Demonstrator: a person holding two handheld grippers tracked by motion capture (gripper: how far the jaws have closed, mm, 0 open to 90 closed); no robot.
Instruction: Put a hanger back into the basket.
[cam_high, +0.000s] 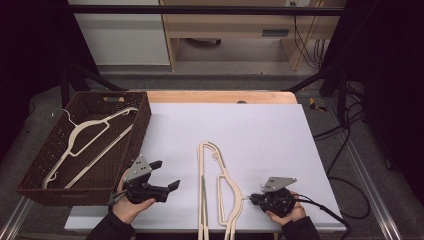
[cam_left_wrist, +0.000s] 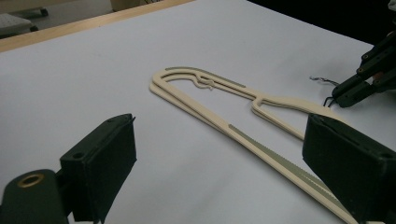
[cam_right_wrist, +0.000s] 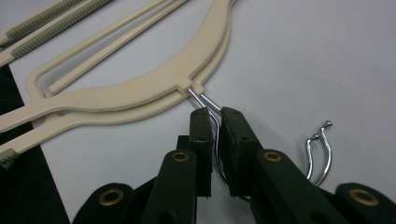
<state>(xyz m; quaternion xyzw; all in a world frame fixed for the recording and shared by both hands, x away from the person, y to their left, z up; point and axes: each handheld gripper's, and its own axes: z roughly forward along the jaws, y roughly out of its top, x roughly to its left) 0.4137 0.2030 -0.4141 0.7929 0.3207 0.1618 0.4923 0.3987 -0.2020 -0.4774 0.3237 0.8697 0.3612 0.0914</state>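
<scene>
Right gripper view: your right gripper is clamped on the wire hooks of two stacked cream hangers, which lie near the table's front edge. Your left gripper hovers wide open and empty, beside the brown basket.

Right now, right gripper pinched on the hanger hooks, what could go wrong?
1. The right gripper clamps thin, smooth metal hooks; they could slip or twist out on a lift.
2. Two cream hangers lie stacked, both hooks between the jaws, so both may come up, or one may drop off midway.
3. The left gripper hangs open and apart, so the long hangers could swing before reaching the basket.
</scene>
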